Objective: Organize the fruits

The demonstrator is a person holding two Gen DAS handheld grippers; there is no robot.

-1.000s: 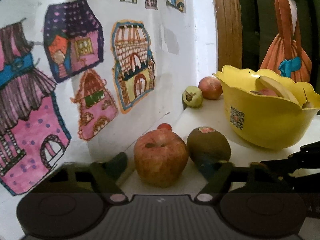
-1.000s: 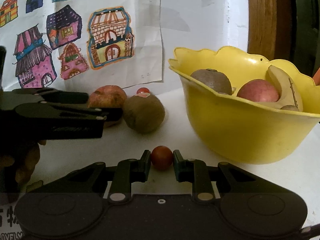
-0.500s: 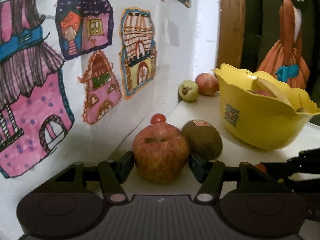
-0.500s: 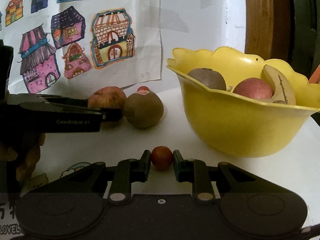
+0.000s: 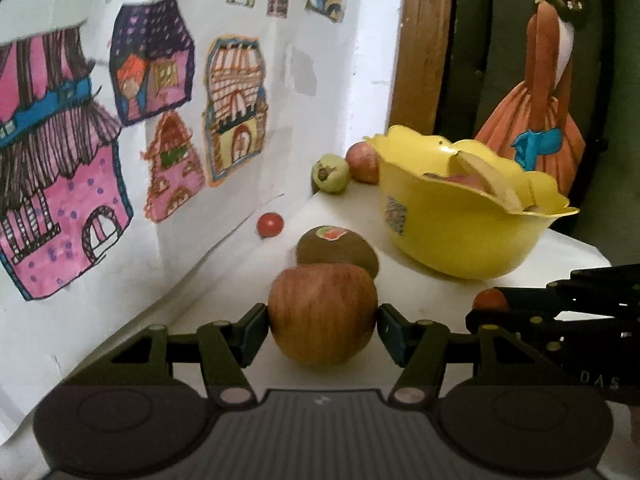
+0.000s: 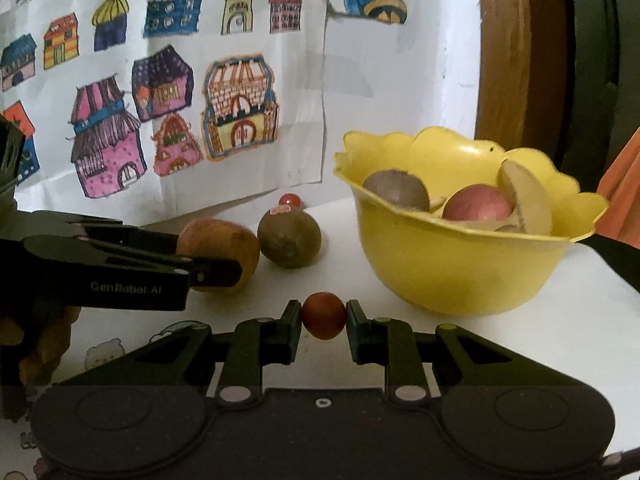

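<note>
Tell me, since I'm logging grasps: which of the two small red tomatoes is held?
The tomato pinched in the right gripper; the other tomato sits free by the wall.

The apple [image 5: 322, 314] is red-orange with faint streaks; the kiwi [image 5: 338, 251] is dull brown with a red-and-green sticker. Both cherry tomatoes [image 6: 324, 315] [image 5: 270, 224] are deep red. The scalloped bowl [image 6: 460, 264] is bright yellow and the desk [image 6: 560, 332] white. The drawings [image 6: 168, 92] show pink, purple, blue and orange houses outlined in black. Both tools [image 5: 322, 330] [image 6: 323, 330] are black.
</note>
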